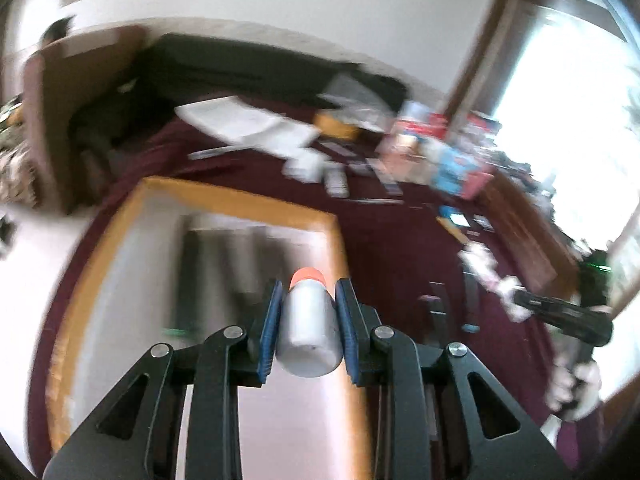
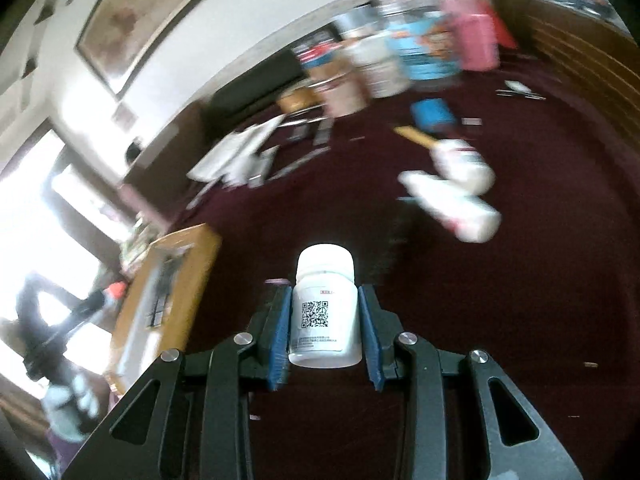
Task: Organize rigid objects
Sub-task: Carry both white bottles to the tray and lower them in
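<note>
Fingers (image 1: 273,320) on the left clamp a small white plastic orange-capped bottle (image 1: 308,320), pointing twelve o'clock over the orange-rimmed tray (image 1: 240,204); right ones grip a white pill bottle (image 2: 325,312).

Left gripper (image 1: 308,312) and right gripper (image 2: 325,320) clamped (angled downward).

Motion blur smears most of the left wrist view: the things inside the orange-rimmed tray (image 1: 240,208) at centre are only dark and grey streaks, and the packages (image 1: 436,152) at upper right cannot be read. The left gripper's arms run off the bottom edge. In the right wrist view the white bottles (image 2: 456,192) at centre right are smeared, perhaps two of them, and the small print under the QR code (image 2: 315,314) is too fine to read.
</note>
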Motion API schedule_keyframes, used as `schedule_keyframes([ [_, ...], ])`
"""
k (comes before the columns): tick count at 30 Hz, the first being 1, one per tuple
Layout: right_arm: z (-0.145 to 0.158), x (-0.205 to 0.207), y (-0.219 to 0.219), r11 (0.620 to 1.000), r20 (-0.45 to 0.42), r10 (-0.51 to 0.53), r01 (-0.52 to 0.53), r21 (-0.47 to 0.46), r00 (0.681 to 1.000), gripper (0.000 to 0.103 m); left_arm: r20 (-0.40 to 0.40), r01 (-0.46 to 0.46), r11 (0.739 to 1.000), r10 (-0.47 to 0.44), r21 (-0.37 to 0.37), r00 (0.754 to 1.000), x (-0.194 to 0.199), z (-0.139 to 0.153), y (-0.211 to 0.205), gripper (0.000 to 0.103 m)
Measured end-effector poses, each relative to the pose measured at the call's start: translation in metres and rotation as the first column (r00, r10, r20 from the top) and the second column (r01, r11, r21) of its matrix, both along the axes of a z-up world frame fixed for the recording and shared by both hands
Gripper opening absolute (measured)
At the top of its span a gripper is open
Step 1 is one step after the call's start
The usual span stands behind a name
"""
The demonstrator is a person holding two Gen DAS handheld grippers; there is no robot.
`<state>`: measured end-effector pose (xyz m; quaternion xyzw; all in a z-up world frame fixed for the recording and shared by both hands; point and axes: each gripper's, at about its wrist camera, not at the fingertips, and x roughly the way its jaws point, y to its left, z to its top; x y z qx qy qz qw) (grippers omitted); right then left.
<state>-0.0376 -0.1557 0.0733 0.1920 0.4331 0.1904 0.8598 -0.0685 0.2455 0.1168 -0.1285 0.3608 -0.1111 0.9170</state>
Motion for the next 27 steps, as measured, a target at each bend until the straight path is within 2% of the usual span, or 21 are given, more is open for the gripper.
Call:
schedule_keyframes([
  [3, 0.006, 0.01, 0.049, 0.997, -0.009, 0.076, -0.076, 0.005, 0.997, 0.03, -0.053, -0.09, 0.996, 0.09, 0.01, 0.994, 0.016, -0.018, 0.044, 0.025],
  [9, 0.011, 0.024, 0.137, 0.982, -0.033, 0.189, -0.19, -0.018, 0.981, 0.03, -0.167, -0.185, 0.983, 0.181, -0.007, 0.969, 0.055, -0.056, 0.095, 0.025],
  [17, 0.005, 0.036, 0.226, 0.959, -0.075, 0.267, -0.273, -0.082, 0.961, 0.03, -0.277, -0.261, 0.964, 0.238, -0.051, 0.931, 0.08, -0.091, 0.131, 0.025],
  [21, 0.003, 0.044, 0.261, 0.95, -0.085, 0.286, -0.294, -0.105, 0.955, 0.03, -0.272, -0.247, 0.968, 0.225, -0.051, 0.936, 0.079, -0.091, 0.128, 0.027],
  [24, 0.002, 0.052, 0.285, 0.94, -0.081, 0.288, -0.298, -0.165, 0.954, 0.03, -0.275, -0.248, 0.965, 0.217, -0.083, 0.937, 0.073, -0.087, 0.132, 0.037],
  [26, -0.001, 0.059, 0.297, 0.933, -0.082, 0.279, -0.29, -0.212, 0.957, 0.03, -0.253, -0.25, 0.962, 0.216, -0.113, 0.943, 0.061, -0.078, 0.136, 0.055],
  [27, -0.002, 0.062, 0.3, 0.931, -0.084, 0.275, -0.287, -0.224, 0.958, 0.03, -0.242, -0.256, 0.959, 0.221, -0.121, 0.945, 0.056, -0.074, 0.138, 0.056],
])
